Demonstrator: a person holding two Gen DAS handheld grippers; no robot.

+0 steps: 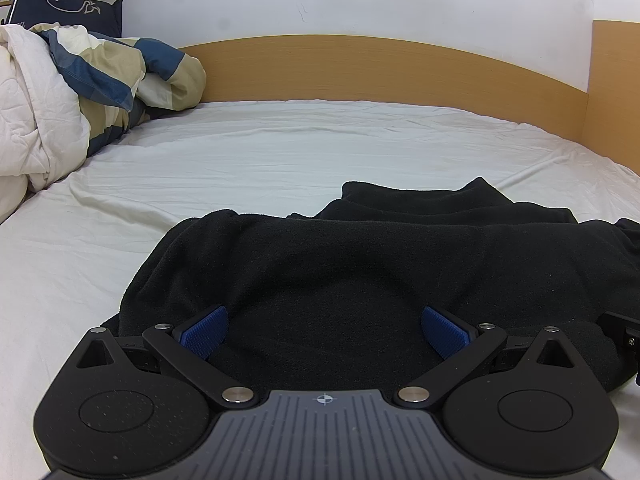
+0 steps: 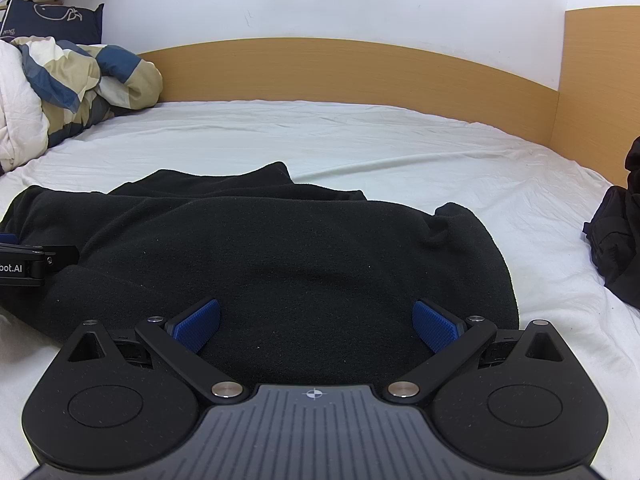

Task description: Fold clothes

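A black fleece garment [image 1: 360, 264] lies bunched on the white bed sheet [image 1: 240, 160], with folded layers at its far side. My left gripper [image 1: 324, 332] hovers over its near left part, open, blue pads wide apart with only cloth beneath them. In the right wrist view the same black garment [image 2: 260, 256] spreads ahead, and my right gripper [image 2: 316, 326] is open over its near right part, holding nothing. The left gripper's side [image 2: 24, 264] shows at the left edge of that view, resting by the garment.
A rumpled duvet [image 1: 80, 92] with blue and beige checks and a navy pillow [image 1: 68, 12] sit at the far left. A wooden headboard [image 1: 380, 68] runs along the back. More dark clothing [image 2: 620, 240] is heaped at the right edge of the bed.
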